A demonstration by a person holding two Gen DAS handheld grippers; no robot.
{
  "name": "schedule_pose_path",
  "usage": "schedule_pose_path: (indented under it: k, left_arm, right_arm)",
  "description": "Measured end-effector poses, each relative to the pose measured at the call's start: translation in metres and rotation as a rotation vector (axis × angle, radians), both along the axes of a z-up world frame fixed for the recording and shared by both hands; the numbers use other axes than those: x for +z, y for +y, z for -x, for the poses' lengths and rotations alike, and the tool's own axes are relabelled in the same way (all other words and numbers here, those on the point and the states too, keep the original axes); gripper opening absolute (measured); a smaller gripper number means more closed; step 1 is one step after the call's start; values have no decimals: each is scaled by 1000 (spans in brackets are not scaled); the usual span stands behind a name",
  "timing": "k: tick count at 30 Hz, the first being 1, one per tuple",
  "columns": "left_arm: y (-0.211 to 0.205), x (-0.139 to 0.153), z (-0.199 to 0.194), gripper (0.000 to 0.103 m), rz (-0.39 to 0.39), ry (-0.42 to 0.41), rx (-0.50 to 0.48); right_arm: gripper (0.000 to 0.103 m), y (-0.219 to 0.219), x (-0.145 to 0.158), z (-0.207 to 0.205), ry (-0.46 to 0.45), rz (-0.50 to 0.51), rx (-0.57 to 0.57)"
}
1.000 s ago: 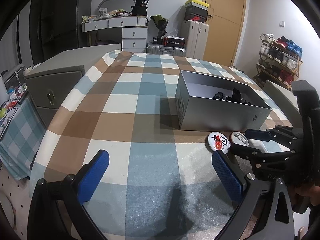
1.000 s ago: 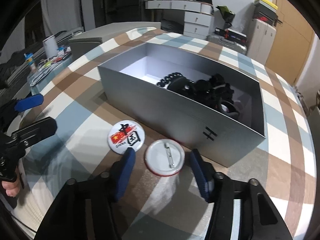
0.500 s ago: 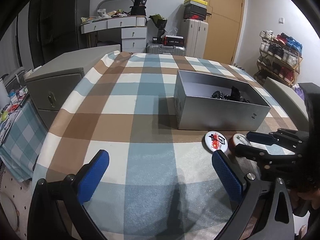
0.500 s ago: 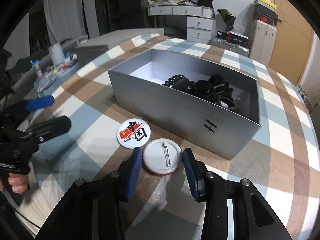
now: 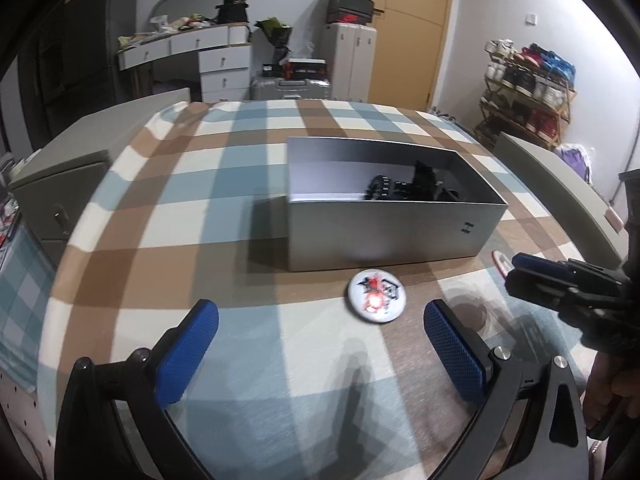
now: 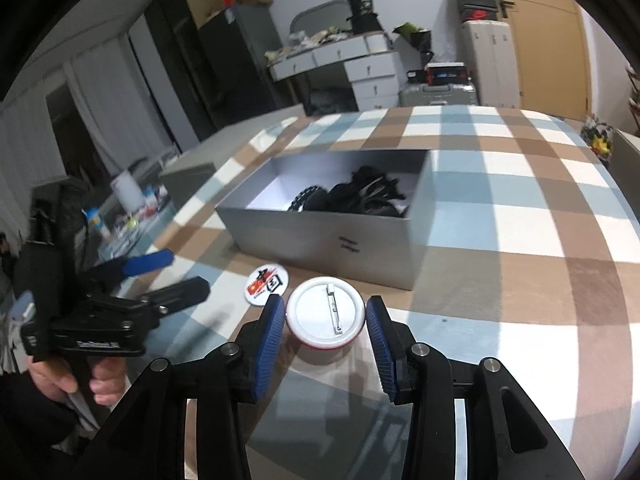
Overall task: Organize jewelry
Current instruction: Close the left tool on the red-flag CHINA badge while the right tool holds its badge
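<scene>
Room: cluttered bedroom, white drawer desk (image 6: pixel 360 68) and wooden door (image 5: pixel 408 28) at the back
Table: covered in a brown, blue and white checked cloth (image 5: pixel 168 216)
Silver rectangular cardboard box (image 5: pixel 384 236): mid-table, black jewelry pile (image 6: pixel 360 196) inside
Right tool (image 6: pixel 326 330): jaws just closed in, clamped on the round white pin badge, back side up (image 6: pixel 326 312), just in front of the box
Left tool (image 5: pixel 320 350): spread wide, nothing in it
Round white badge with red flag print (image 6: pixel 267 282): flat on the cloth, beside the gripped one
</scene>
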State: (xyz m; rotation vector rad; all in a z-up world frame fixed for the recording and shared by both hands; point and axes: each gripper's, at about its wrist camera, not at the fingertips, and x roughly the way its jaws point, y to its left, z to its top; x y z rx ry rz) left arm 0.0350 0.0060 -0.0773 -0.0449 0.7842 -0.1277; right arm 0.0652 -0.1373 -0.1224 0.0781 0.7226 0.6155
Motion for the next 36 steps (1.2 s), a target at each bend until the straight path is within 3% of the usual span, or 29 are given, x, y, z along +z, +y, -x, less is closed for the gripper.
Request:
schedule_pose_path:
  k: [15, 23, 27, 30, 31, 36]
  left_arm:
    - [-27, -6, -21, 99, -30, 64, -98]
    - [-35, -11, -30, 78, -62, 105, -122]
    - [-35, -20, -35, 56, -67, 158, -119]
    - [-36, -21, -35, 47, -90, 153, -109]
    - [-36, -20, -35, 38, -93, 152, -112]
    - [-35, -20, -33, 37, -82, 146, -133]
  right_arm:
    - [41, -35, 5, 9, -52, -98, -22]
    - [41, -45, 5, 10, -59, -138, -34]
    - [41, -47, 5, 11, -62, -143, -37]
    - [41, -48, 5, 11, -61, -151, -39]
    - [41, -48, 5, 11, -61, -151, -40]
    - [41, -47, 5, 12, -64, -151, -37]
